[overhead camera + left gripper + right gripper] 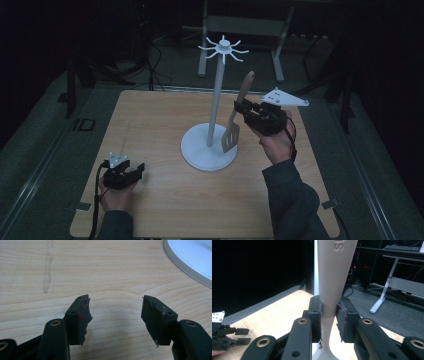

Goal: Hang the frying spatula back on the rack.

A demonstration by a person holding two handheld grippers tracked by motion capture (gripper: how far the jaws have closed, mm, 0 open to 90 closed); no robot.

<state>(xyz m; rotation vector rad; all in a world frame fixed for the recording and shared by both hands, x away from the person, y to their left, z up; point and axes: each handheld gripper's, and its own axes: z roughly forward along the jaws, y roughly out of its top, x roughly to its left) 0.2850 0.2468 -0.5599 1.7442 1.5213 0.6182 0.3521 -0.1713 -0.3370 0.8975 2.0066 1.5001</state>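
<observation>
A white stand rises from a round base (200, 152) on the wooden table (160, 200); its thin pole (216, 97) carries a ring of hooks (223, 48) at the top. My right gripper (240, 107) is shut on the handle of a pale slotted spatula (234, 125), held upright just right of the pole, blade down above the base. In the right gripper view both pads clamp the spatula handle (332, 277). My left gripper (135, 170) rests low at the table's front left, jaws apart and nothing between them. Its fingertips (80, 315) hover over bare wood.
The stand's base edge (190, 262) lies ahead and to the right of the left gripper. Beyond the table is dark floor with a desk frame (240, 30) and cables. In the right gripper view, the left gripper (227, 336) sits far off at the lower left.
</observation>
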